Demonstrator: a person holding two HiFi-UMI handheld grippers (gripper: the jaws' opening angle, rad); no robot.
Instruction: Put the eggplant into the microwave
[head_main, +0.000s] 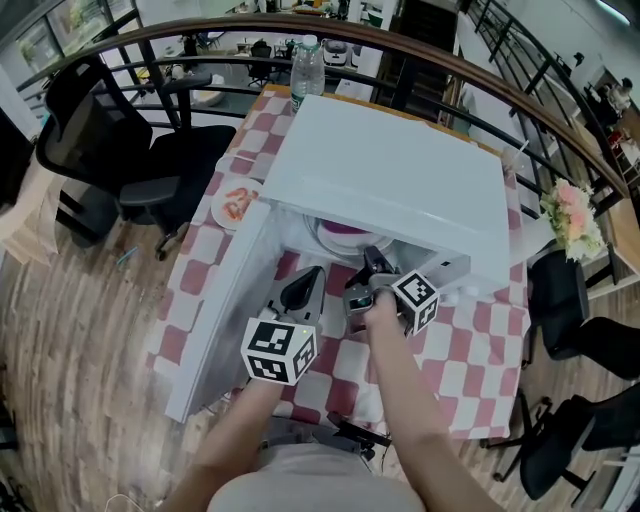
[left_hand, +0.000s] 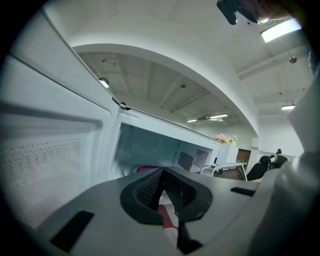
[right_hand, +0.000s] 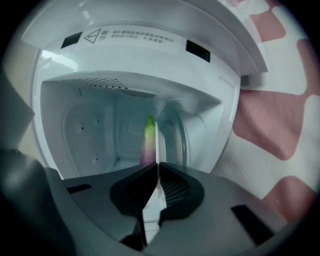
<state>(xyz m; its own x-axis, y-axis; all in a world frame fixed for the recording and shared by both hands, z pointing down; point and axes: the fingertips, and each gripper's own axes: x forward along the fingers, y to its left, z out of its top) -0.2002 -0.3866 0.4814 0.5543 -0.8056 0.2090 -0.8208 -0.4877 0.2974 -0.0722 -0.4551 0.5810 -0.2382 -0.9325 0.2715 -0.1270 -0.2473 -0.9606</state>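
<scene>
Microwave (head_main: 390, 170): white, on a red-and-white checked tablecloth (head_main: 480, 345), with its door (head_main: 225, 310) swung open to the left.
Eggplant (right_hand: 148, 142): purple with a green stem, lying on a white plate (head_main: 340, 247) inside the microwave cavity.
Right gripper (right_hand: 156, 167): turned on its side at the mouth of the cavity, jaws clamped on the plate's near rim.
Left gripper (left_hand: 162, 172): clenched on nothing, just left of the right gripper, in front of the opening.

Wood-plank floor (head_main: 60, 330), black office chair (head_main: 140, 150) beside red-checked tabletop (head_main: 480, 350), curved dark railing (head_main: 420, 45) behind, pink flowers (head_main: 575, 215).
</scene>
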